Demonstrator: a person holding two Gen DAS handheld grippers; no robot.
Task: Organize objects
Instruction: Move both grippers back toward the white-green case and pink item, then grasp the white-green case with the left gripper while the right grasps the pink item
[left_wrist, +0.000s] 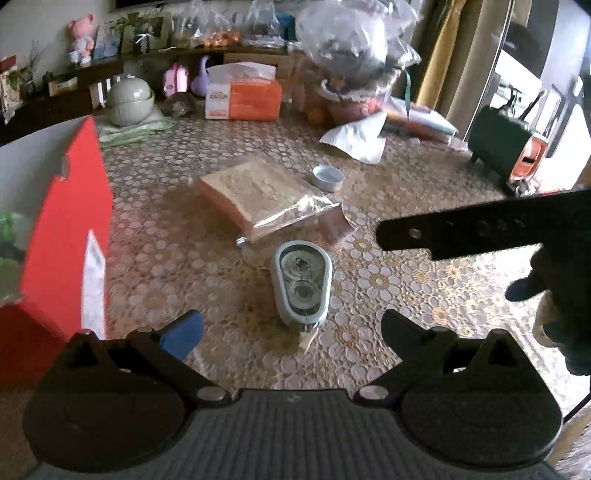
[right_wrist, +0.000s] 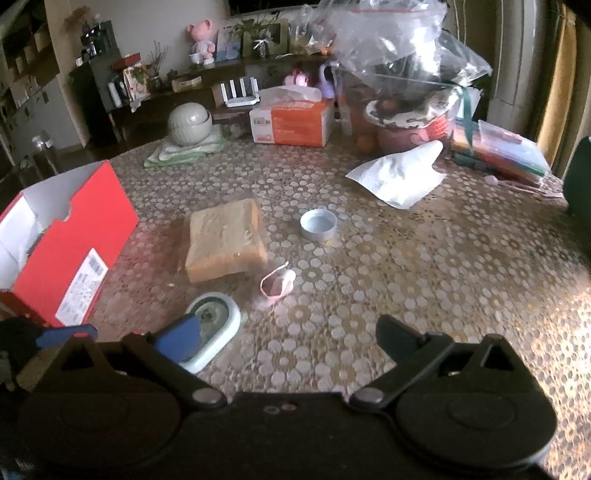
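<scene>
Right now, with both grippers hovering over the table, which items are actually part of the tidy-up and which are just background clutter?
Likely for the job:
- red box, open
- bagged bread
- correction tape dispenser
- small round tin
- pink clip

Probably just lying about:
- tissue box
- white paper bag
- stacked bowls
- large plastic bag

Both grippers open, empty.

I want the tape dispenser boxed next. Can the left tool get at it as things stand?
Probably yes: the left tool is open, with the tape dispenser lying right ahead between its fingers, nothing on top.

Red box (left_wrist: 55, 229) cut off at the left edge.
</scene>
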